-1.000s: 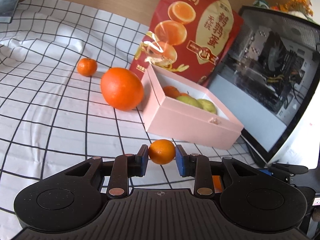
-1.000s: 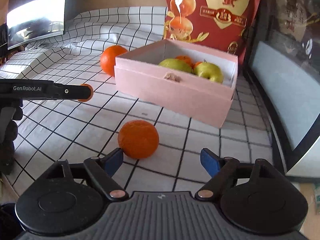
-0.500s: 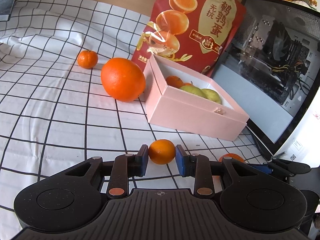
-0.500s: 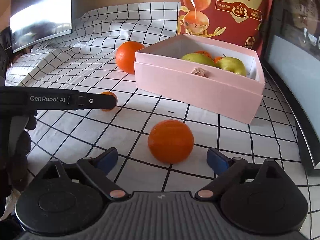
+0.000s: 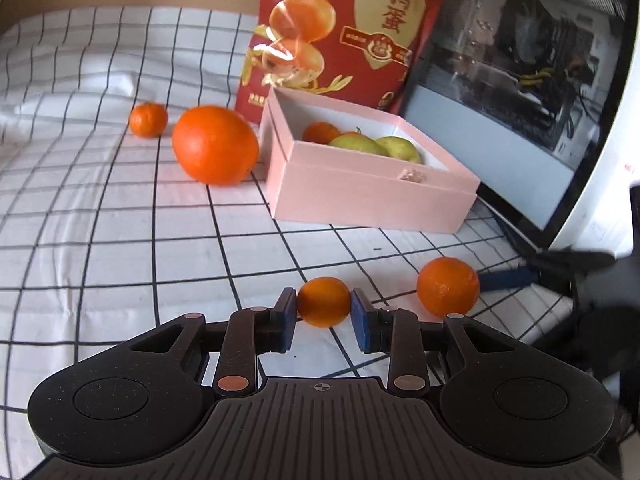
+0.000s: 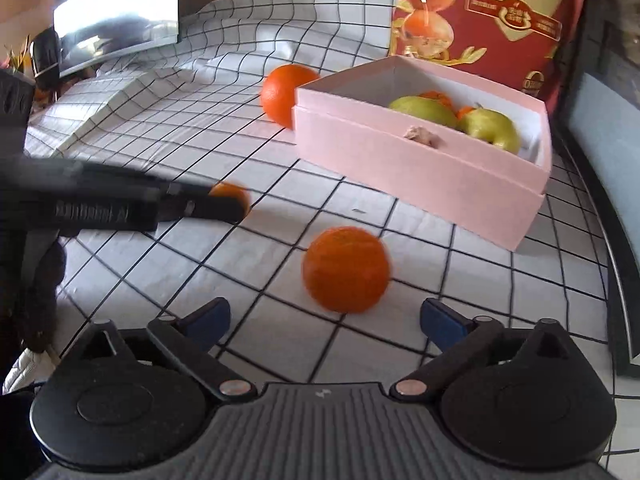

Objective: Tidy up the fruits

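Left gripper (image 5: 324, 309) clamps a small glossy mandarin (image 5: 323, 301); right gripper (image 6: 325, 315), just widened, gapes near a dimpled round orange (image 6: 345, 269).

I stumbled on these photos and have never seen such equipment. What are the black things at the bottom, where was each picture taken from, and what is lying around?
No robot here: a person holds a two-finger claw in each hand, with a wide-angle camera on each looking along its fingers. The black shapes at the bottom are the claws themselves.

In the left view, the left claw is shut on a small mandarin. In the right view, the right claw has just been opening; its jaws stand wide behind a loose mandarin on the checked cloth, not touching it.

Also there: a pink box holding green pears and some orange fruit, a big orange beside it, a tiny mandarin farther back, and a red bag behind.
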{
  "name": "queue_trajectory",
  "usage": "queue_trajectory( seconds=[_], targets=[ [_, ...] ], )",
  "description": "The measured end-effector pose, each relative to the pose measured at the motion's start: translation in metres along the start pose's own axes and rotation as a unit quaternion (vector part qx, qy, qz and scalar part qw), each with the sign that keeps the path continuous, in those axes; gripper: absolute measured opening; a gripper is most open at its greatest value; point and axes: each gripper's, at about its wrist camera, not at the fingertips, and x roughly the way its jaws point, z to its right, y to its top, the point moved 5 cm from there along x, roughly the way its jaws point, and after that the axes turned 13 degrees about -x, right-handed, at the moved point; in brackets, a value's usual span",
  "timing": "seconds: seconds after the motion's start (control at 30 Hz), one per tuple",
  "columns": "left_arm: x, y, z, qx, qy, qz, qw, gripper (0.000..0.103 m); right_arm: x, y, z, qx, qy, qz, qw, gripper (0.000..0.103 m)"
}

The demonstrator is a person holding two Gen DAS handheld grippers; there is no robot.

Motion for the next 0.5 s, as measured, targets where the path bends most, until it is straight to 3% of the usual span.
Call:
queue_trajectory(
  seconds=[0.17,0.33,0.5],
  targets=[
    [-0.003,-0.007,0.015,0.027,-0.004,-0.001,0.9996,0.034,0.004,0.002,0.024,0.054,-0.026,0.009,0.998,0.092],
    [0.0,-0.012,0.021,0.041,-0.001,-0.008,0.9991,0.034,0.004,0.003,0.025,0.057,-0.024,0.023,0.998,0.08],
    [-0.001,-0.011,0.021,0.035,-0.001,-0.006,0.9994,0.034,0.0,0.003,0.016,0.041,-0.016,0.034,0.998,0.055]
  ],
)
